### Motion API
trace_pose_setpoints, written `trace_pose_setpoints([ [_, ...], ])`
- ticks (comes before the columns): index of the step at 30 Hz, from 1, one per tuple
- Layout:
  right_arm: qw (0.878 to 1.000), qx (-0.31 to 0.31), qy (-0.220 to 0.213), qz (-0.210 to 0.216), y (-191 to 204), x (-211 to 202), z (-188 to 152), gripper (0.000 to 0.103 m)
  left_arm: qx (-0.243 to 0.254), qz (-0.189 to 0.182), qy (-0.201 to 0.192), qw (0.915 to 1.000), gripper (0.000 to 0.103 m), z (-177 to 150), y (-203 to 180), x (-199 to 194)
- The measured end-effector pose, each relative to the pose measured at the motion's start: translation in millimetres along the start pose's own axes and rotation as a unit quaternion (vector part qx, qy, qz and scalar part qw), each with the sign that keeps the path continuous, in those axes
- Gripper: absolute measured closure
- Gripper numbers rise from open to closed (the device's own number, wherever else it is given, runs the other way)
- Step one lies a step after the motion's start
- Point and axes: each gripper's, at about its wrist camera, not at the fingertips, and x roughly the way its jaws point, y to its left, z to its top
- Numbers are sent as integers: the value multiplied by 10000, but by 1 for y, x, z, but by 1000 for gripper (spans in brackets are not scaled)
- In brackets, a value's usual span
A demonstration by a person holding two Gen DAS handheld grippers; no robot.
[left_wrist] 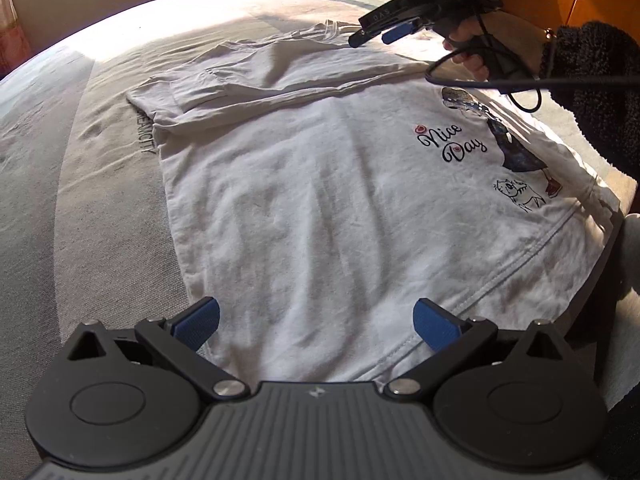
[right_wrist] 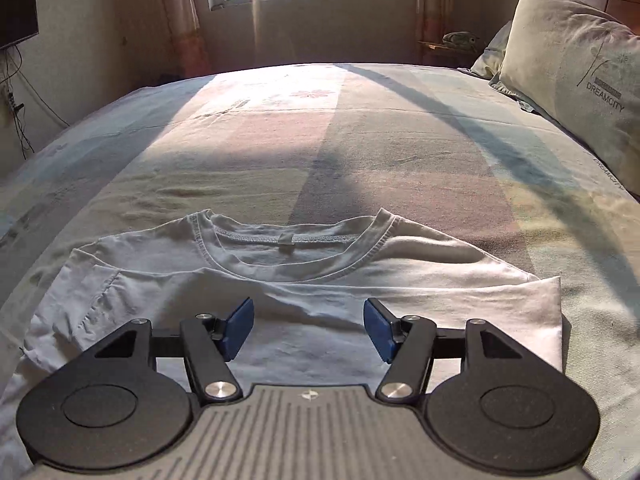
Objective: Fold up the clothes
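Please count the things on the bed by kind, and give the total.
White cotton T-shirt with "Nice Day" print: 1
Pale printed pillows marked "DREAMCITY": 2
Black hand-held grippers with blue pads over the shirt: 2, left and right
Total: 5

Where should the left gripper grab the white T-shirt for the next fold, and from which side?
Probably the hem corner of the white T-shirt lying just ahead of the left gripper. Come in low from the bed's near edge, one finger sliding under the cloth. The shirt lies flat, so only its edges offer a pinch; the far side is already folded over.
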Motion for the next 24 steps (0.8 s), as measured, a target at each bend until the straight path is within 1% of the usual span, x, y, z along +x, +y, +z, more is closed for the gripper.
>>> trace_pose_setpoints([
  [3, 9998, -117, 123, -133, -12, -4, -27, 37, 55, 131, -129, 9998, 1, 18, 5, -5],
  [5, 9996, -32, 81, -259, -16, -19, -39, 34, 103, 160, -261, 9995, 1, 37, 8, -9],
  [6, 9997, 34, -19, -235, -18, -29, -45, 34, 134, 157, -340, 9992, 1, 48, 8, -10],
  [8, 9995, 120, -303, -29, -20, -47, -57, 30, 148, 55, -575, 9982, 1, 79, 13, -6],
  [9, 9989, 94, -451, 94, -21, -52, -62, 24, 154, 3, -694, 9975, 1, 95, 15, -4],
  [10, 9980, -12, -607, 148, -22, -56, -67, 21, 105, -43, -837, 9964, 1, 113, 19, 1],
  [12, 9958, -252, -868, 132, -24, -60, -74, 19, -140, -211, -1058, 9941, 1, 151, 30, 18],
  [13, 9950, -303, -950, 80, -27, -60, -76, 18, -335, -333, -1087, 9929, 1, 168, 35, 31],
  [15, 9939, -169, -1086, 117, -38, -57, -80, 15, -728, -578, -1135, 9892, 1, 201, 43, 58],
  [16, 9943, -76, -1052, 144, -44, -55, -81, 11, -853, -667, -1103, 9880, 1, 213, 47, 75],
  [19, 9969, 190, -729, 207, -59, -48, -81, 10, -1287, -796, -890, 9845, 1, 228, 57, 127],
  [20, 9968, 289, -692, 281, -63, -48, -81, 10, -1432, -838, -818, 9827, 1, 233, 61, 144],
  [22, 9949, 503, -717, 504, -70, -49, -81, 4, -1807, -885, -789, 9764, 1, 224, 78, 161],
  [24, 9948, 579, -665, 511, -74, -46, -83, 4, -2182, -930, -763, 9685, 1, 215, 95, 177],
])
